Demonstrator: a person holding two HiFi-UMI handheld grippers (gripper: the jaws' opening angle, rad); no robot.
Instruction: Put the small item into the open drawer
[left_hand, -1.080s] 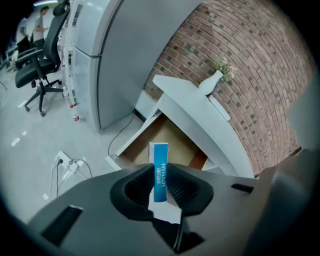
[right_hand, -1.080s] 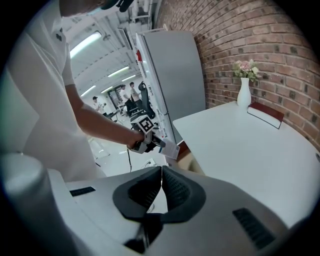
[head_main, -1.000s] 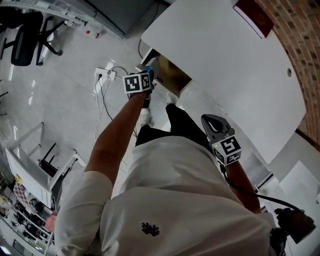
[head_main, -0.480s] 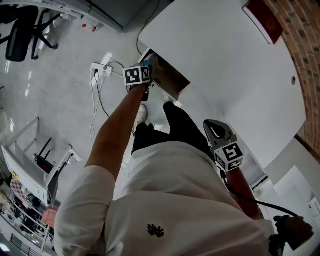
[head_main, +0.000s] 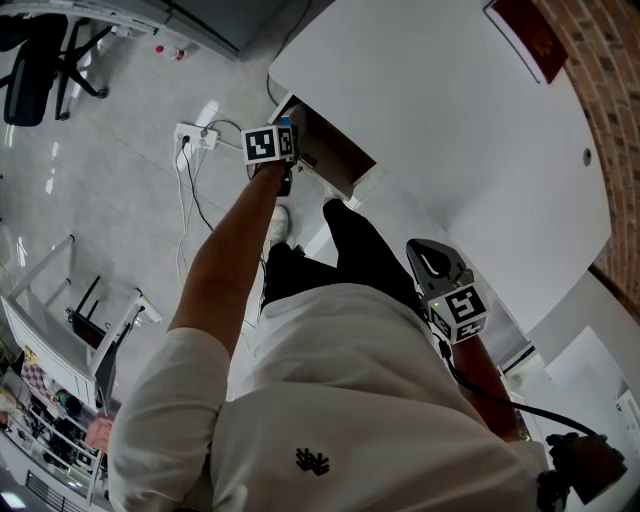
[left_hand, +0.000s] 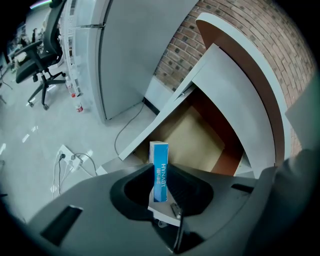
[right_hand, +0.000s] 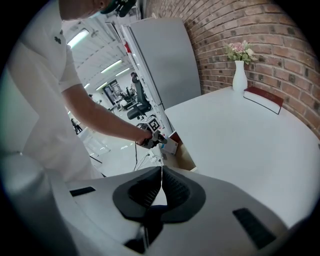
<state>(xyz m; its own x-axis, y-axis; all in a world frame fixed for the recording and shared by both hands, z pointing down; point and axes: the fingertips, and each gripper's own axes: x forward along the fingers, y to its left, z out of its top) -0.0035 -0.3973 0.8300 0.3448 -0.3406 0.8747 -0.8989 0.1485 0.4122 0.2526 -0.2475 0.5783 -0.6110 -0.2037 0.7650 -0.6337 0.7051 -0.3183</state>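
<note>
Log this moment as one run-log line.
left gripper: shut on blue box | box: at open drawer, not yet released | right gripper: shut, empty

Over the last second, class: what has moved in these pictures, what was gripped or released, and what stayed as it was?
The left gripper has reached a little further forward toward the open drawer, carrying the blue box with it. Nothing was picked up or let go: the box stays clamped between its jaws. The right gripper stays shut and empty at the person's side.
</note>
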